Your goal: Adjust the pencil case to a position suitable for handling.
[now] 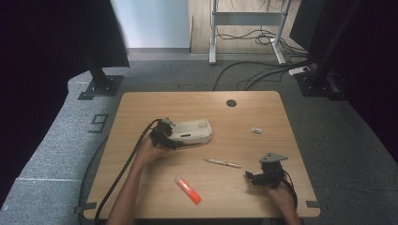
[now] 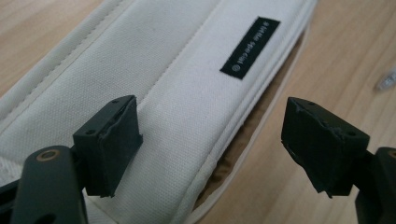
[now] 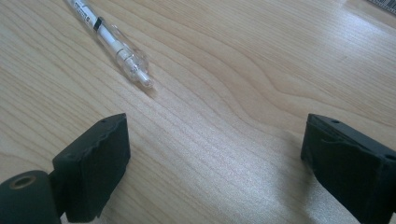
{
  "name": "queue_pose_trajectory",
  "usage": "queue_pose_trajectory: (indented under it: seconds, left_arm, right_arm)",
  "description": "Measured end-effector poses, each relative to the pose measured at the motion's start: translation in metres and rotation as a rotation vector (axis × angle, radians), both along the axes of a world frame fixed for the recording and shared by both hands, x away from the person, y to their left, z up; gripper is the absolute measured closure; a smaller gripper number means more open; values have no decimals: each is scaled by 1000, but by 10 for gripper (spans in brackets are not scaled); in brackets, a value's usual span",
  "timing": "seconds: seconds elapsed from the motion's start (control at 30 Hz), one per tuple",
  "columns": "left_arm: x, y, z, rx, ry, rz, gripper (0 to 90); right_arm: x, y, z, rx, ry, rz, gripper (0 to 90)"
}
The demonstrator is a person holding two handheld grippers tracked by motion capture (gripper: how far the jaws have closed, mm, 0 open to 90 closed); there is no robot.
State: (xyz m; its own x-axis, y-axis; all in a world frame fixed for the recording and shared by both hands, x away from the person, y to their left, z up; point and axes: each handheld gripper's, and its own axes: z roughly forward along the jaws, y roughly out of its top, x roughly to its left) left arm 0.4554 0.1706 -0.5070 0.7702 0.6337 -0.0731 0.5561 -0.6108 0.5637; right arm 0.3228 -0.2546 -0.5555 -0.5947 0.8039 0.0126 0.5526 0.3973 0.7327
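Observation:
A white fabric pouch [image 1: 192, 131] with a small black label lies on the wooden table [image 1: 263, 108], left of centre. My left gripper [image 1: 165, 136] is at its left end. In the left gripper view the pouch [image 2: 177, 79] runs up between the jaws of the left gripper [image 2: 212, 126], which stand open. One pad hangs over the cloth and the other over bare wood, and neither presses on the pouch. My right gripper [image 1: 251, 177] rests near the front right of the table. It is open [image 3: 217, 140] over bare wood, with nothing between its pads.
A clear white pen [image 1: 222, 163] lies between the two grippers; its tip [image 3: 112, 39] is just ahead of the right gripper's left jaw. An orange marker [image 1: 187, 189] lies near the front edge. A small white object [image 1: 256, 130] sits right of the pouch. A cable hole [image 1: 231, 103] is at the back.

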Motion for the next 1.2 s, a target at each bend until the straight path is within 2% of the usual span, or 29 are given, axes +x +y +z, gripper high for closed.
queue_pose_trajectory:
  seconds: [0.37, 0.7, 0.77, 0.8, 0.87, 0.9, 0.93, 0.97, 1.0, 1.03, 1.2]
  left_arm:
    - [-40, 14, -1, -30, 2, -8, 221]
    - [-64, 26, -4, -54, 5, 16, 271]
    - [-68, 25, -5, -31, -22, 22, 296]
    - [-68, 25, -5, -31, -22, 22, 316]
    - [-71, 23, -5, -1, -49, 30, 336]
    - [-73, 20, -6, 30, -77, 40, 384]
    - [-73, 20, -6, 30, -77, 40, 407]
    - [-75, 18, -7, 57, -100, 47, 433]
    - [-75, 18, -7, 57, -100, 47, 471]
    - [-76, 17, -7, 79, -116, 52, 496]
    - [-77, 17, -7, 94, -131, 54, 573]
  right_arm:
    - [0, 0, 0, 0, 0, 0, 77]
    - [0, 0, 0, 0, 0, 0, 77]
    - [0, 0, 0, 0, 0, 0, 77]
    - [0, 0, 0, 0, 0, 0, 77]
    - [0, 0, 0, 0, 0, 0, 77]
    - [0, 0, 0, -1, 0, -3, 76]
    - [0, 0, 0, -1, 0, -5, 76]
    - [0, 1, 0, -1, 0, -6, 75]
    - [0, 1, 0, -1, 0, -6, 75]
    - [0, 1, 0, -1, 0, -7, 75]
    - [0, 1, 0, -1, 0, -8, 75]
